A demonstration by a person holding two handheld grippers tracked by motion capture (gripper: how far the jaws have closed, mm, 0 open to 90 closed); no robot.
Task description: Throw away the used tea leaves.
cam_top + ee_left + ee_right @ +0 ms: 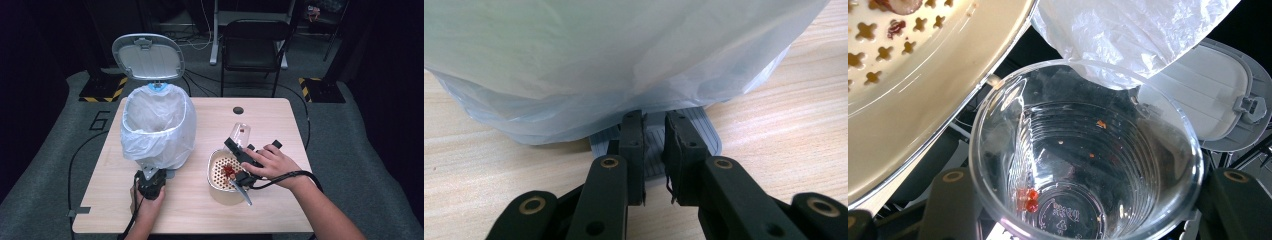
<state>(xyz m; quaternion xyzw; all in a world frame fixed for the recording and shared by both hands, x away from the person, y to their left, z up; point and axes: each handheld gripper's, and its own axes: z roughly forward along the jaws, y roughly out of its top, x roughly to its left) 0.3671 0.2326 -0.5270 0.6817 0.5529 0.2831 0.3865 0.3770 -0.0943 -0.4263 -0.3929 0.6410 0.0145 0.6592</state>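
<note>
While tilted, the clear cup [1083,165] (red bits inside) nears the strainer bowl [913,100].

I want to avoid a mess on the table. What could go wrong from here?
1. The left tongs press the bin's pedal; if they slip, the lid may drop shut.
2. The clear cup in the right tongs has red bits inside; tilted, they might spill beside the strainer bowl.

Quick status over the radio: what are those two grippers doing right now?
Left gripper shut, on bin pedal. Right gripper holding clear cup, tipped over strainer bowl. Bin lid up. Nothing blocking.
</note>
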